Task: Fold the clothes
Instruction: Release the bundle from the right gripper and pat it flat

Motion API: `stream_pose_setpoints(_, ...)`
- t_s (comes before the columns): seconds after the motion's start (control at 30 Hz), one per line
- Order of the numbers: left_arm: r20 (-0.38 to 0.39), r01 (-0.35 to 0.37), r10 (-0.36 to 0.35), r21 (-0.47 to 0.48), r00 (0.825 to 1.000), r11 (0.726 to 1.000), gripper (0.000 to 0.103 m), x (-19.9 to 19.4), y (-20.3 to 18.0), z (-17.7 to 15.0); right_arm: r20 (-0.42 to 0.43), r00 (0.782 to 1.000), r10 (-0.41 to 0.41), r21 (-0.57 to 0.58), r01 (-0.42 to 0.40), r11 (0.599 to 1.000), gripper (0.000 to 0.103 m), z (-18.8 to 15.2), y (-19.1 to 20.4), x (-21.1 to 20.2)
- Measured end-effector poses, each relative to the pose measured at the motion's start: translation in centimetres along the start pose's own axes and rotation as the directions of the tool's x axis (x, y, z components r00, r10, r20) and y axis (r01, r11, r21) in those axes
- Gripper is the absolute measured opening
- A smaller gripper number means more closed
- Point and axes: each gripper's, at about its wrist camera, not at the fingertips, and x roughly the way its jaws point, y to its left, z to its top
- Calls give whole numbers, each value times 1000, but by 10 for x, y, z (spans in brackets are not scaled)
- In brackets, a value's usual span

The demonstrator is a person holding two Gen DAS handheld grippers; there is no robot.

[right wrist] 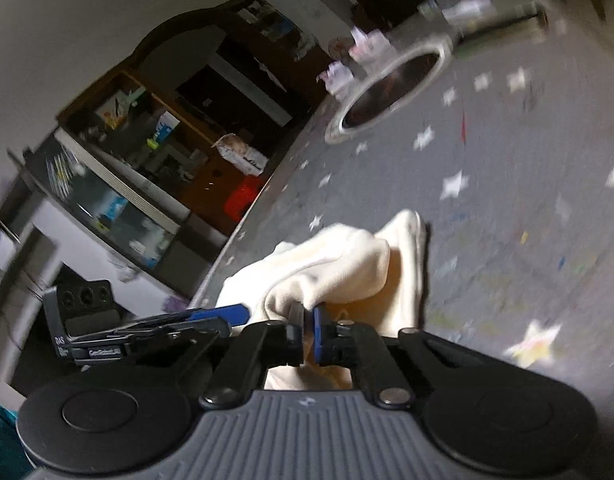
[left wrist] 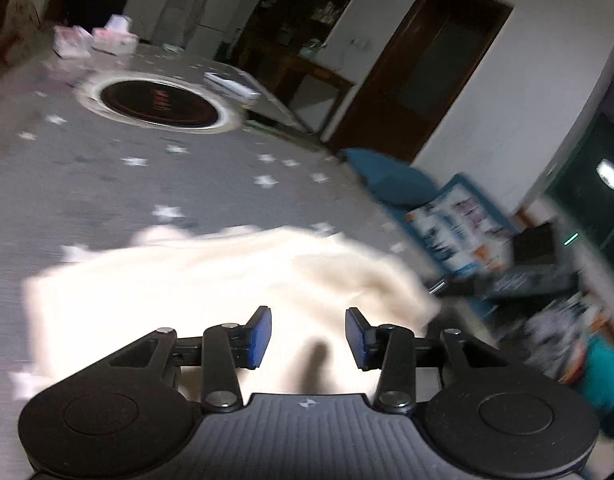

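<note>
A cream garment (left wrist: 211, 280) lies bunched on the grey star-print tablecloth (left wrist: 107, 184). My left gripper (left wrist: 308, 336) hovers just over its near edge with the blue pads (left wrist: 261, 338) apart and nothing pinched between them. In the right wrist view the same cream garment (right wrist: 347, 264) rises in a fold, and my right gripper (right wrist: 307, 334) is shut on its near edge. The left gripper's blue finger (right wrist: 223, 314) shows to the left of that fold, close to the cloth.
A round dark plate with a metal ring (left wrist: 159, 104) is set into the table further back. Tissue packs (left wrist: 95, 40) stand at the far edge. The table's rim (right wrist: 243, 236) drops off to shelves and boxes. A blue cushion and a printed box (left wrist: 455, 228) sit beyond the right edge.
</note>
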Motion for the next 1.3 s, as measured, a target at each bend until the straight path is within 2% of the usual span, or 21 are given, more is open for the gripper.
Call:
stream_pose_setpoints(0.03,-16,-41,41,29,999,999,41,-2,2,-4,3,999,-48,-52,48,997,4,1,7,-2)
stream_pose_setpoints(0.07,-27,-65,66,53,997,996,35,-3,4,-10,8,995,-95,-104,95,990,4,2,14,-3)
stream_pose_setpoints(0.13,-22,-78,80,81,997,994,35,-7,3,-13,26,982,-188,-206,189,960,3,3,28,-7)
stream_pose_setpoints(0.3,-6,-125,127,153,992,980,28,-9,-8,-19,43,922,-385,-383,371,846,3,-7,43,8)
stream_pose_setpoints(0.37,-2,-144,146,185,989,972,28,-10,-13,-22,53,900,-434,-382,420,824,4,-9,38,12)
stream_pose_setpoints(0.43,4,-169,172,221,985,961,28,-12,-20,-24,52,895,-443,-356,431,829,4,-7,33,9)
stream_pose_setpoints(0.5,7,-184,188,244,982,952,28,-10,-22,-25,72,881,-468,-330,464,822,4,-4,30,2)
stream_pose_setpoints(0.6,24,-194,193,235,981,953,28,-11,-26,-24,122,879,-460,-317,474,822,4,0,35,-16)
stream_pose_setpoints(0.7,24,-187,187,245,982,951,28,-10,-29,-24,169,906,-387,-389,422,819,4,-5,57,-21)
stream_pose_setpoints(0.83,4,-202,207,244,978,949,28,-6,-26,-25,124,920,-372,-489,383,784,4,-18,67,-2)
stream_pose_setpoints(0.93,5,-207,212,242,977,948,28,-8,-23,-26,80,882,-464,-464,445,766,5,-24,50,7)
stream_pose_setpoints(1.0,7,-203,207,243,978,949,28,-8,-21,-26,67,881,-469,-438,448,779,5,-23,46,-1)
stream_pose_setpoints(1.13,5,-202,206,237,978,950,29,-8,-21,-23,69,856,-512,-445,486,752,5,-20,45,-8)
stream_pose_setpoints(1.3,25,-201,200,229,979,953,29,-14,-29,-15,152,879,-451,-475,465,747,5,-15,65,-8)
